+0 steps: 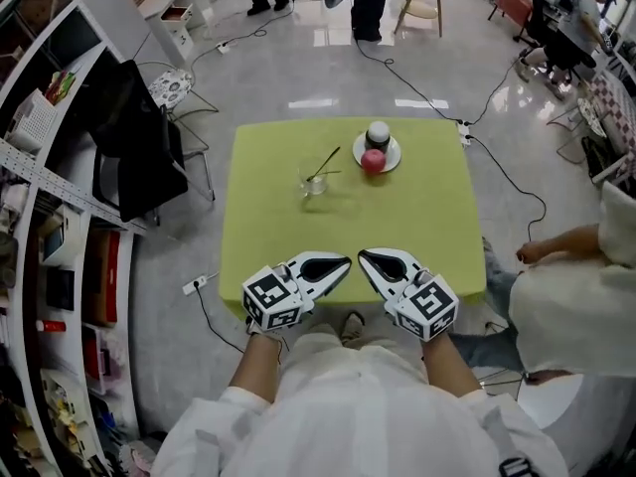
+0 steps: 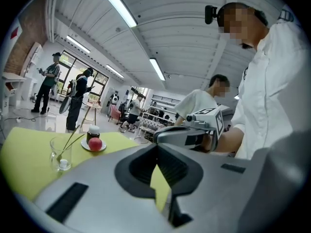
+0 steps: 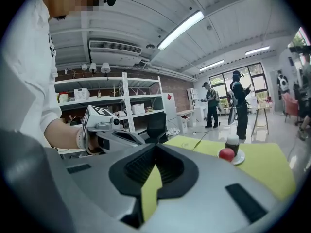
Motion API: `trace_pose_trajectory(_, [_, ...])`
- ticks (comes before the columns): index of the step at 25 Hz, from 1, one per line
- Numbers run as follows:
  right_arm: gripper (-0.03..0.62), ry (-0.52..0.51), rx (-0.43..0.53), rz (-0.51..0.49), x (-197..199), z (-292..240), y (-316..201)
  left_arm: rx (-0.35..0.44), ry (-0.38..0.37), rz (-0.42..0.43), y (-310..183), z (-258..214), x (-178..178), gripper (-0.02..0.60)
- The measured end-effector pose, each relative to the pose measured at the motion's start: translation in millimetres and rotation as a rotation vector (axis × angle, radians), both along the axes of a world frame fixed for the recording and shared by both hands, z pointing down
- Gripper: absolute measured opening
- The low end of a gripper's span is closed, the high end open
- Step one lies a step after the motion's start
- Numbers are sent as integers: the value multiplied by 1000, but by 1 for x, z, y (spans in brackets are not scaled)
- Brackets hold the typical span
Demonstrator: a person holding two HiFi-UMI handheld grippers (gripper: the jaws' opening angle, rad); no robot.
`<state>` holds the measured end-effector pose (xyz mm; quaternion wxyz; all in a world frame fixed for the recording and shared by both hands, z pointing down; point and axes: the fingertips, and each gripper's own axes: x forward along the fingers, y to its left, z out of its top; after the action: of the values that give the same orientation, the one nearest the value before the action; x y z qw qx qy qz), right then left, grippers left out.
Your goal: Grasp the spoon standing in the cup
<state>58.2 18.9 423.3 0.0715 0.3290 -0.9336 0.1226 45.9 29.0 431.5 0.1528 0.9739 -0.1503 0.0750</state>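
Left gripper [image 1: 334,264] and right gripper [image 1: 372,258] hover with jaws pressed together, empty. The spoon [image 1: 323,163] in the cup [image 1: 312,181] stands well ahead. Likely the approach step: reach forward, spread jaws.

Looked down on a glossy grey floor [image 1: 298,58] crossed by black cables [image 1: 412,85]. Met white shelves [image 1: 40,227] crammed along the left side, with a black chair [image 1: 139,137] just beside them. Showed a white ribbed ceiling [image 2: 184,33] hung with long strip lights [image 2: 116,6], tall windows [image 3: 221,81] and a brick wall [image 3: 183,92] far off.
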Motion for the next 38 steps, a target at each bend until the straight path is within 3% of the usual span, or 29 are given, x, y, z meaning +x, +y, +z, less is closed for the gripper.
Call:
trace_pose_trajectory(7, [5, -7, 8, -14, -9, -4, -18, -1, -6, -25, -25, -1, -9, 3])
trace_pose_trajectory(13, [5, 26, -3, 10, -16, -2, -39, -28, -13, 10, -45, 4, -16, 3])
trace_pose_trajectory(26, [6, 151, -5, 65, -26, 13, -91, -53, -35, 47, -91, 16, -35, 3])
trace_pose_trajectory(38, [34, 252, -28, 66, -23, 35, -114, -83, -39, 55, -113, 33, -27, 3])
